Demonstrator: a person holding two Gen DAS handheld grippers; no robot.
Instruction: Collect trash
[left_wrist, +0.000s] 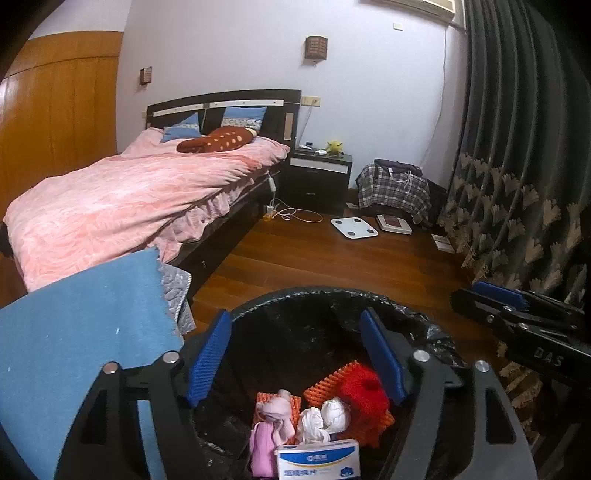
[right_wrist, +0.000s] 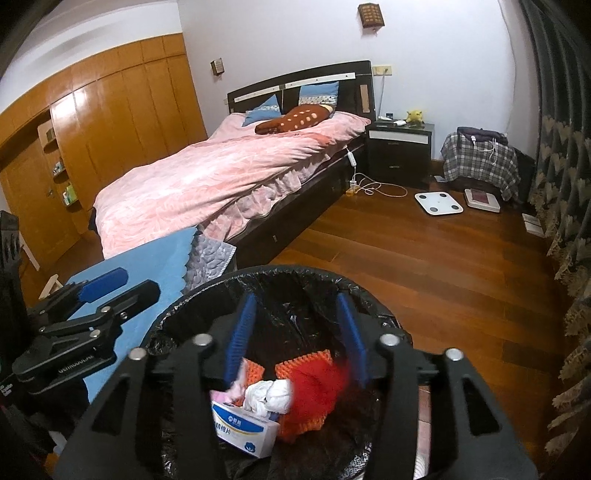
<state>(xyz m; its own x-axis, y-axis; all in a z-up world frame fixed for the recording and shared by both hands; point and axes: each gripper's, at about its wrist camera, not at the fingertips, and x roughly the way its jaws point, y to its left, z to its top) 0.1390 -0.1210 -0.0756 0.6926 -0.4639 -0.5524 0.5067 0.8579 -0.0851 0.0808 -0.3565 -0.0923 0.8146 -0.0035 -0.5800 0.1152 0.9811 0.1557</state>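
Observation:
A round bin lined with a black bag (left_wrist: 332, 295) (right_wrist: 295, 275) stands on the wood floor below both grippers. Inside lie an orange ribbed pad (left_wrist: 328, 386), a red fuzzy piece (left_wrist: 364, 395) (right_wrist: 314, 387), white crumpled tissues (left_wrist: 325, 417) (right_wrist: 269, 397), pink cloth (left_wrist: 273, 417) and a white and blue box (left_wrist: 317, 459) (right_wrist: 245, 428). My left gripper (left_wrist: 295, 354) is open and empty over the bin. My right gripper (right_wrist: 295, 332) is open and empty over the bin too. Each gripper shows in the other's view, the right one (left_wrist: 517, 317) and the left one (right_wrist: 85, 314).
A bed with a pink cover (left_wrist: 129, 199) (right_wrist: 221, 177) stands to the left. A blue cloth (left_wrist: 74, 332) (right_wrist: 155, 258) lies next to the bin. A dark curtain (left_wrist: 517, 166) hangs on the right. A nightstand (left_wrist: 319, 177), a white scale (left_wrist: 354, 227) and cables lie beyond.

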